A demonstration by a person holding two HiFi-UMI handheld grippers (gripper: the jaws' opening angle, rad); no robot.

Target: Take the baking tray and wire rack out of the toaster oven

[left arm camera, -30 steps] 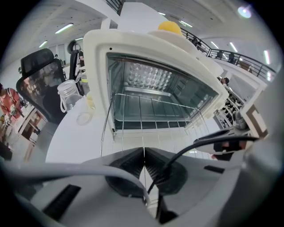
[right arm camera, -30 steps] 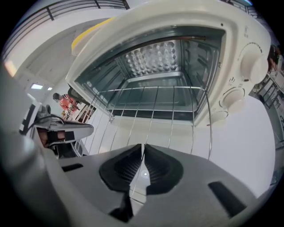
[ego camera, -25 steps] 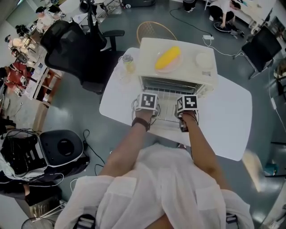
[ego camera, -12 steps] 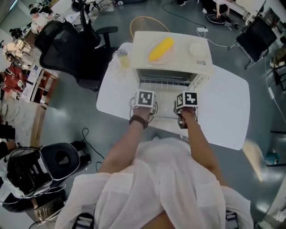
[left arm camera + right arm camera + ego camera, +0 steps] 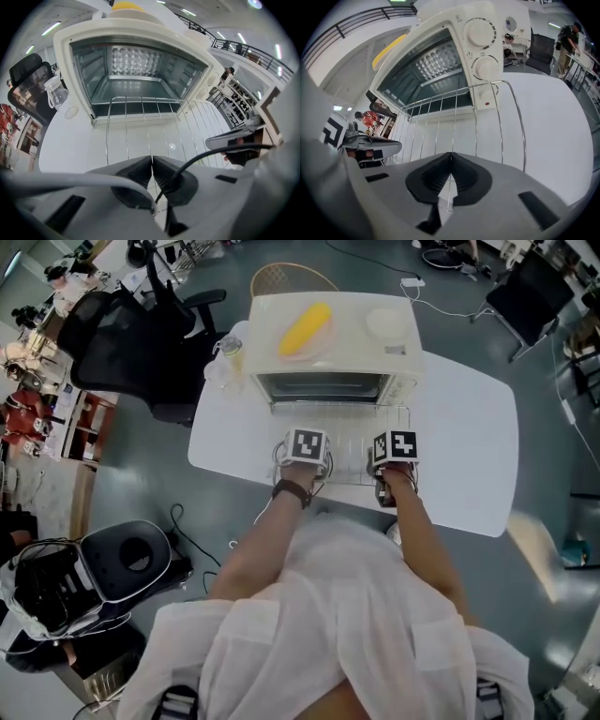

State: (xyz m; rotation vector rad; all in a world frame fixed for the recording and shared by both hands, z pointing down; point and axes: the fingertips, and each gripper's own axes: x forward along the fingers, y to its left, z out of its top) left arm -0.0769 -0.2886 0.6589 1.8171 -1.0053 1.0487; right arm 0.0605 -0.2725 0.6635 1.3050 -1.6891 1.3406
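A cream toaster oven (image 5: 328, 343) stands open on the white table (image 5: 469, 456). The wire rack (image 5: 352, 442) lies drawn out in front of it, its far end at the oven's mouth (image 5: 136, 117). My left gripper (image 5: 306, 450) is shut on the rack's near edge, the jaws meeting on a wire (image 5: 152, 161). My right gripper (image 5: 394, 452) is shut on the same edge further right (image 5: 451, 159); its jaws have just closed on the wire. Grey metal covers the oven's bottom (image 5: 133, 89); I cannot tell whether it is the baking tray.
On the oven's top sit a yellow corn-like object on a plate (image 5: 305, 329) and a white dish (image 5: 386, 324). A clear jar (image 5: 230, 352) stands left of the oven. A black office chair (image 5: 122, 334) is beyond the table's left end.
Both grippers have drawn back toward me, and the wire rack has slid out of the oven with them. The head camera has shifted too.
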